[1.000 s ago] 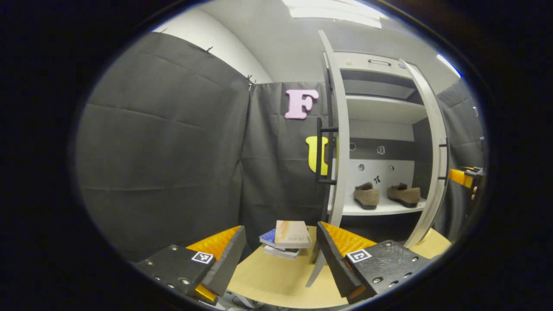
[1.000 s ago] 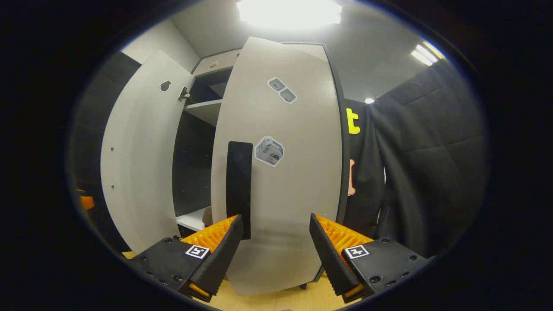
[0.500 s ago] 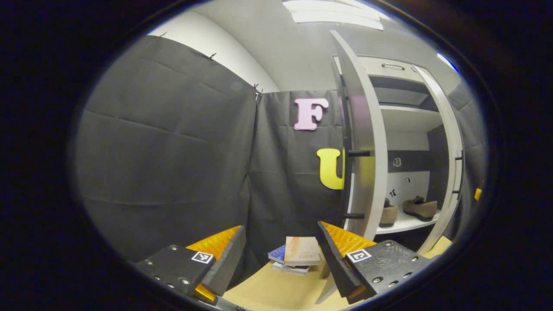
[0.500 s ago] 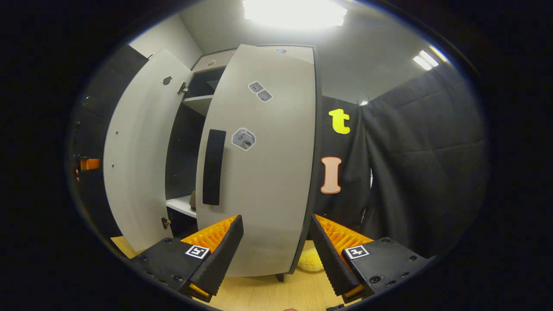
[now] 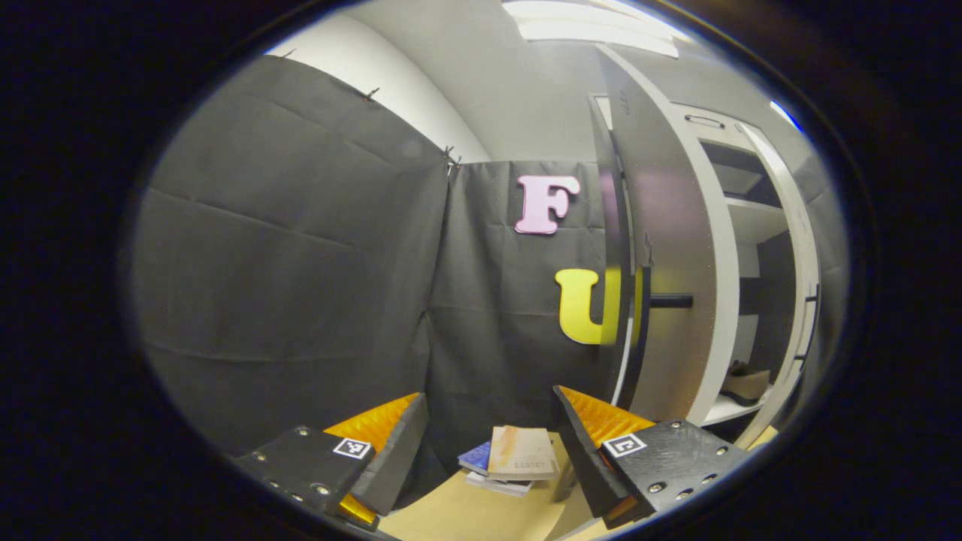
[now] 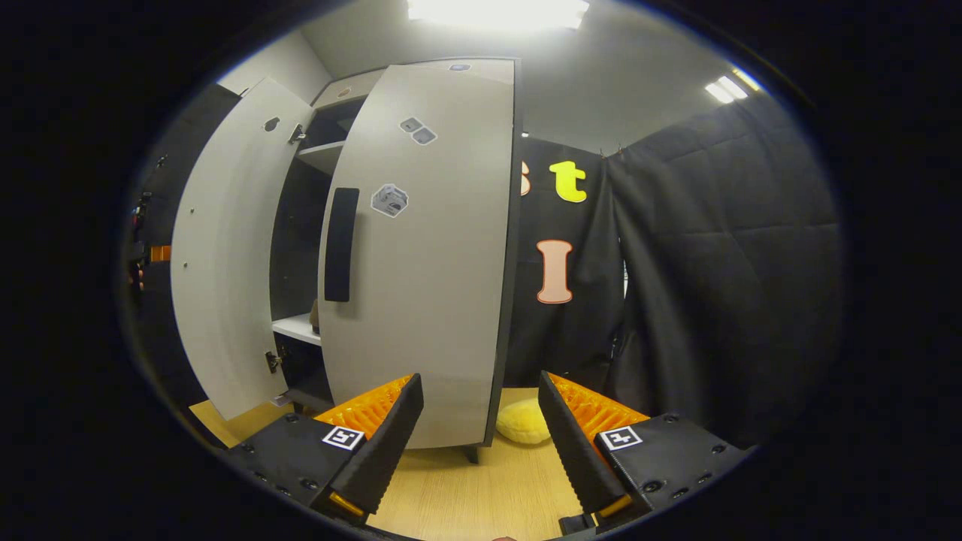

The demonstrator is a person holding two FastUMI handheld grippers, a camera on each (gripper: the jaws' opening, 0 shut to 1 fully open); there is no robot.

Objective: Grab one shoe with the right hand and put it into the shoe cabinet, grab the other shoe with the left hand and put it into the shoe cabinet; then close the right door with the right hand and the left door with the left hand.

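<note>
Left tool (image 5: 488, 436): fingers spread, nothing between them, held above a light wooden floor (image 5: 466, 511). Just beyond its tips, a small stack of books (image 5: 511, 462) lies on that floor at the foot of the black cloth wall. Past the books, to the right, the left door (image 5: 669, 248) of the shoe cabinet (image 5: 751, 225) stands partly open, its outer face turned toward the camera, a dark bar handle (image 5: 669, 300) projecting from it. Through the gap between the two doors, one tan shoe (image 5: 744, 382) sits on the lower white shelf (image 5: 725, 409); the second shoe is hidden behind the left door in this view. The edge of the right door (image 5: 800, 248) shows at the far right. Right tool (image 6: 481, 428): fingers likewise spread and empty, held over the wooden floor (image 6: 481, 496). Directly ahead, the right door (image 6: 428, 248) stands close to shut, grey, with a dark vertical handle (image 6: 340, 244) and small stickers (image 6: 390, 200) on its face. A yellow soft object (image 6: 520, 422) lies on the floor by the cabinet's right corner. Beyond, the left door (image 6: 222, 255) hangs wide, inner face and hinges visible. In the narrow gap between doors, a sliver of white shelf (image 6: 297, 328) and a brown shape, probably a shoe (image 6: 315, 315), can be made out. The left tool (image 6: 154, 254) shows at the far left edge, too small to judge.
</note>
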